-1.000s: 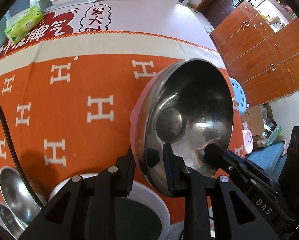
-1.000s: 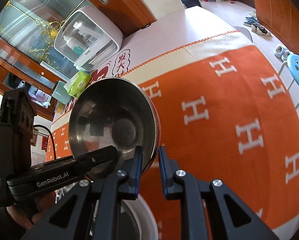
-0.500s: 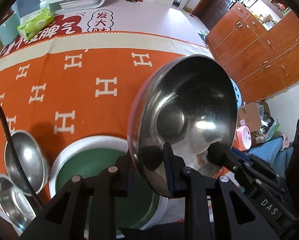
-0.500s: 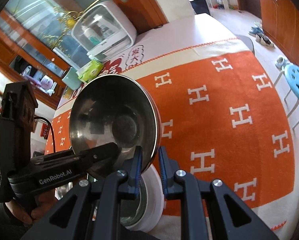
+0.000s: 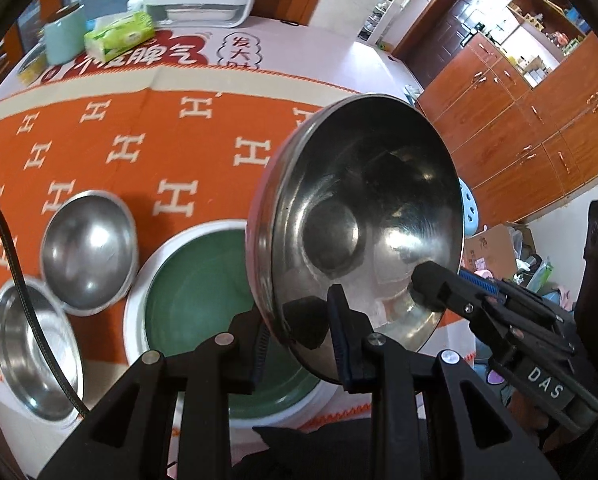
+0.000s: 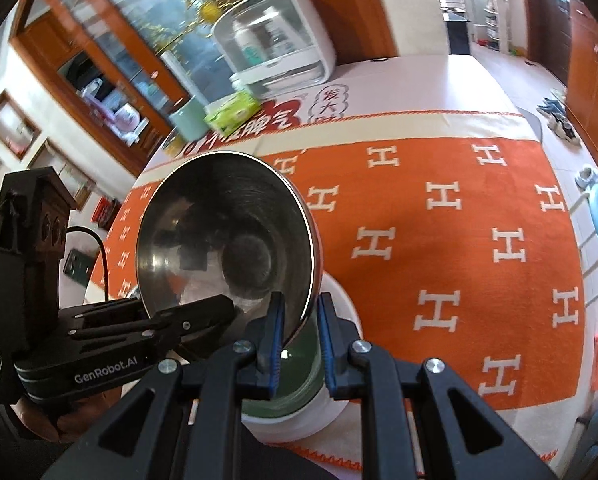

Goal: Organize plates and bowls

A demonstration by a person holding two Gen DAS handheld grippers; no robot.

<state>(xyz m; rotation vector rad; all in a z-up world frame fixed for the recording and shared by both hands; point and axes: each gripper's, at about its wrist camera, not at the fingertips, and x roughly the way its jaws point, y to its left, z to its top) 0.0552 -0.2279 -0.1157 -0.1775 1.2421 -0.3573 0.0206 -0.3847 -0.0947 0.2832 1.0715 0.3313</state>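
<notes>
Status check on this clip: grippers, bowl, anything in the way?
Left gripper and right gripper: jaws clamped on steel bowl rim, bowl tilted, airborne. Green plate below; two bowls left. Nothing blocking.

You have lifted and drawn back both grippers with the steel bowl (image 5: 363,224) between them. More of the orange tablecloth (image 5: 147,152) now shows than a second ago. The green plate with white rim (image 5: 195,280), then only an edge, now shows most of its face. Two further steel bowls (image 5: 89,252) (image 5: 35,352) have come fully into the left view. The tissue pack (image 5: 119,34) and mint cup (image 5: 63,34) now appear nearer the frame centre.
</notes>
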